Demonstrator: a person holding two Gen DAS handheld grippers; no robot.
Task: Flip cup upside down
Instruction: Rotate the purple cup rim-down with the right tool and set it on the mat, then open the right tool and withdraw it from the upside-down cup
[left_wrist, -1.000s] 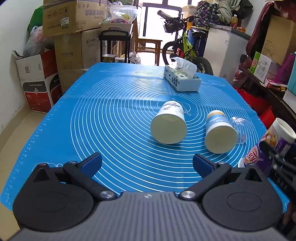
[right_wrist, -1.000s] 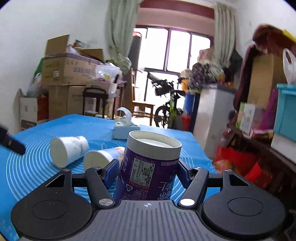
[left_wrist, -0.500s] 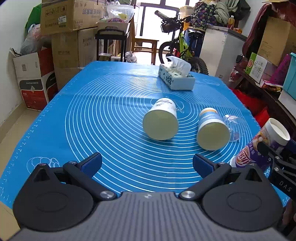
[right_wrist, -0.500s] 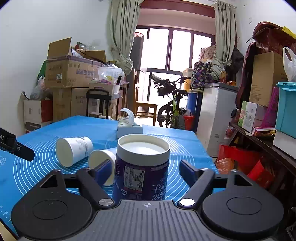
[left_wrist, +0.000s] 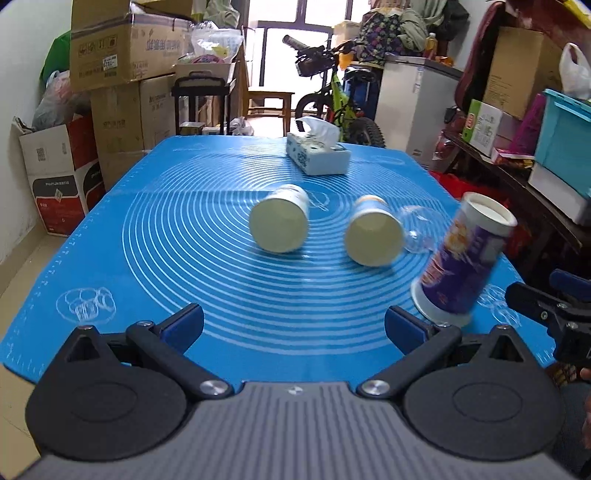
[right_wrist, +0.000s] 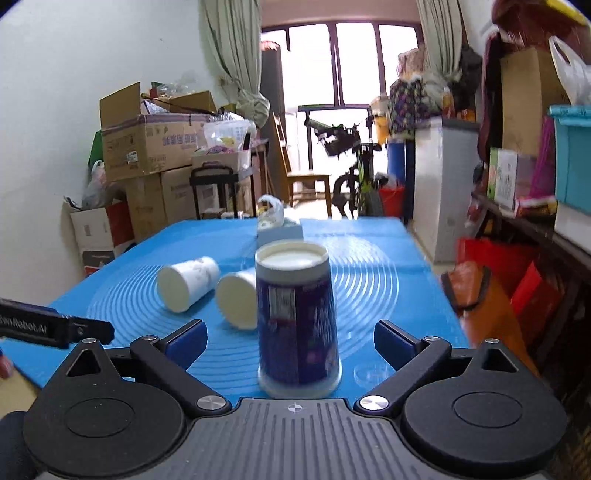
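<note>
The purple cup (right_wrist: 297, 325) looks like glossy printed paper; the blue mat (left_wrist: 207, 266) — smooth, faintly sheened silicone; gripper fingers (right_wrist: 183, 341) — matt black plastic.

Daylight pours in from the far window (right_wrist: 334, 62), blown out to white — the bicycle (right_wrist: 345, 147) before it is nearly a silhouette. The blue mat (left_wrist: 207, 240) is evenly lit, with soft shadows under the lying cups (left_wrist: 279, 223). The purple cup (right_wrist: 297, 321) is smeared with motion blur. Both views bow strongly at the edges — corners go black.
</note>
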